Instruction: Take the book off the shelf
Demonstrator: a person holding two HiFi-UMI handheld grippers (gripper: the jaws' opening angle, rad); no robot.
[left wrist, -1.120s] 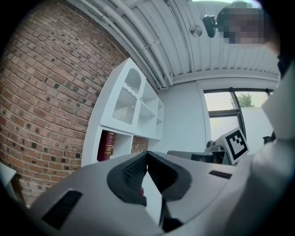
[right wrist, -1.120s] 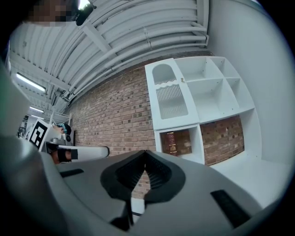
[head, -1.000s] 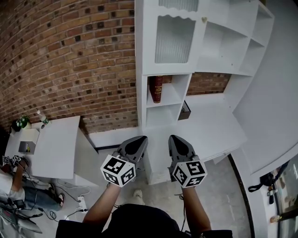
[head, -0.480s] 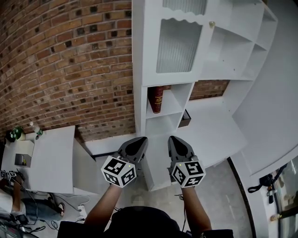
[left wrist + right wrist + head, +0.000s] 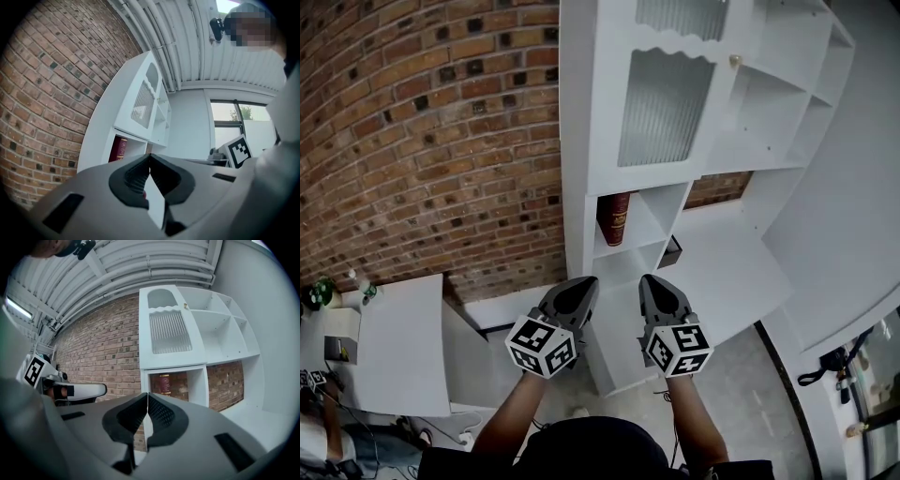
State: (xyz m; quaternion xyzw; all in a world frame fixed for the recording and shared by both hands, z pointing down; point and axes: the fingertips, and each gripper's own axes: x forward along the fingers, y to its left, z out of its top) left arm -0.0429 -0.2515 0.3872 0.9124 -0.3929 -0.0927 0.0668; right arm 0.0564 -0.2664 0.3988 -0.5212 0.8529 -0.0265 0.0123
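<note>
Brick wall (image 5: 422, 141) runs behind a white shelf unit (image 5: 581, 141) that stands against it. A low white table (image 5: 398, 347) sits further left along the same wall.

Book (image 5: 614, 217): one, dark red, gold mark on the spine. It stands in the open compartment directly below the ribbed-glass door (image 5: 661, 108), hard against that compartment's left wall. Long axis vertical and close to upright. The spine faces out into the room, towards the person. Nothing else is visible in that compartment.

Grippers: two, held side by side in front of the shelf unit, both well short of the book and pointing roughly level at it.
- Left gripper (image 5: 581, 283): jaw tips meet, nothing between them.
- Right gripper (image 5: 649, 281): jaws pressed together, also empty.

In the right gripper view the book (image 5: 164, 384) sits just above the closed tips. In the left gripper view the book (image 5: 121, 148) lies left of the tips.
</note>
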